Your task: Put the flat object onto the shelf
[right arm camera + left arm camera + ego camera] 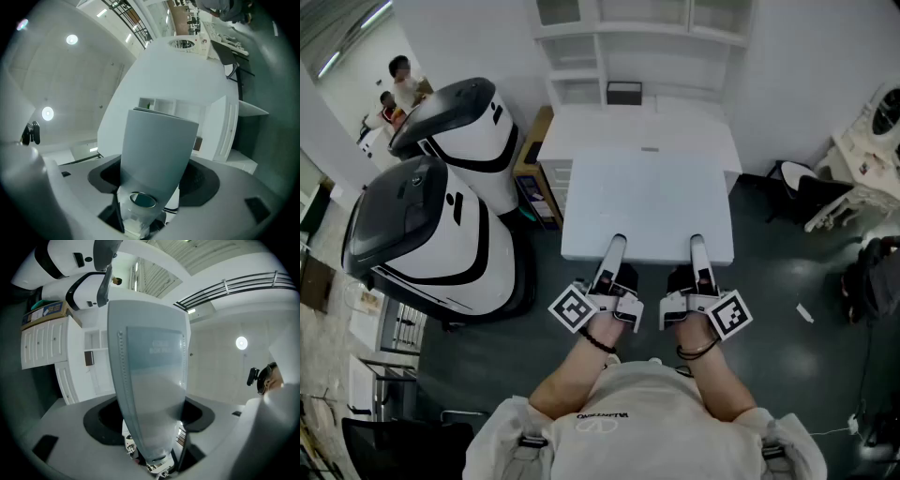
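A large white flat board [647, 202] hangs level in front of me, above the dark floor and just short of a white desk [637, 127]. My left gripper [616, 246] and right gripper [697, 246] each hold its near edge, one upper finger lying on top and the lower jaw hidden beneath. In the left gripper view a broad grey finger [150, 380] fills the middle and the board's white face [276, 427] runs off to the right. The right gripper view shows its finger [157, 150], with the board [21, 187] at the left. White shelves [628, 37] rise behind the desk.
Two big white-and-black machines [431, 234] [459, 117] stand close on the left. A dark box [623, 92] sits in a shelf bay. A black chair [802, 192] and white furniture [872, 150] are at the right. People [398, 80] stand far back left.
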Tool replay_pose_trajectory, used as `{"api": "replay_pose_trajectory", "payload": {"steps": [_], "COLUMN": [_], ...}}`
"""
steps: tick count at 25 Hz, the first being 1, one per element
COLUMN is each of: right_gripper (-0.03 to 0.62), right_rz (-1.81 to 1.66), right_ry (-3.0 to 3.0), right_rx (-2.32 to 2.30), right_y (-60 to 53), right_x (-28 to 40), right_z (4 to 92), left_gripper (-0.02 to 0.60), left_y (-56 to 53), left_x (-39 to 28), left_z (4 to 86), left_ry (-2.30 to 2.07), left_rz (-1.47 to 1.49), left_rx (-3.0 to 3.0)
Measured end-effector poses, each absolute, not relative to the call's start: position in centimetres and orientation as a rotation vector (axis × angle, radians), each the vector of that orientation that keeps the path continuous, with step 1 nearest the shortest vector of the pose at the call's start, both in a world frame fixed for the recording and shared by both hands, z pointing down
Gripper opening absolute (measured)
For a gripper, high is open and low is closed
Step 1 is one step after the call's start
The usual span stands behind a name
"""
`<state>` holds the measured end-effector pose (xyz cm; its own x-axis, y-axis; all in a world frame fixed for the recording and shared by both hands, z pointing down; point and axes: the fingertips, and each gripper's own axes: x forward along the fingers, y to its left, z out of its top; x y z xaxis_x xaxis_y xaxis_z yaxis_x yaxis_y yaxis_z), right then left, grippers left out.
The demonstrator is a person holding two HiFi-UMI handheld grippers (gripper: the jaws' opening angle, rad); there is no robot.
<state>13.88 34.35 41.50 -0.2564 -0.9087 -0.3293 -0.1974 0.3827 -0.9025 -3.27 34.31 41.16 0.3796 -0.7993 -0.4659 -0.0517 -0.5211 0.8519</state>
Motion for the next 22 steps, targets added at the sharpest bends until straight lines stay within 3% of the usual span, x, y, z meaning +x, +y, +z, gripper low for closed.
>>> {"api": "replay_pose_trajectory", "payload": {"steps": [15, 22], "right_gripper": [0.341, 0.339], "right_rz": [-0.936, -0.948], "right_ry": [1.732, 1.746], "right_rx": [-0.998, -1.026], "right_y": [33.9, 33.5], "right_x": [11.9, 5.7], "right_z": [41.7, 42.7], "left_gripper": [0.324, 0.324], "left_y": [34.0, 33.7], "left_x": [-5.4, -11.6], "left_z": [42.6, 43.9], "left_ry": [-0.737, -0.731], "left_rz": [-1.207, -1.211], "left_rx": [1.825, 1.801]}}
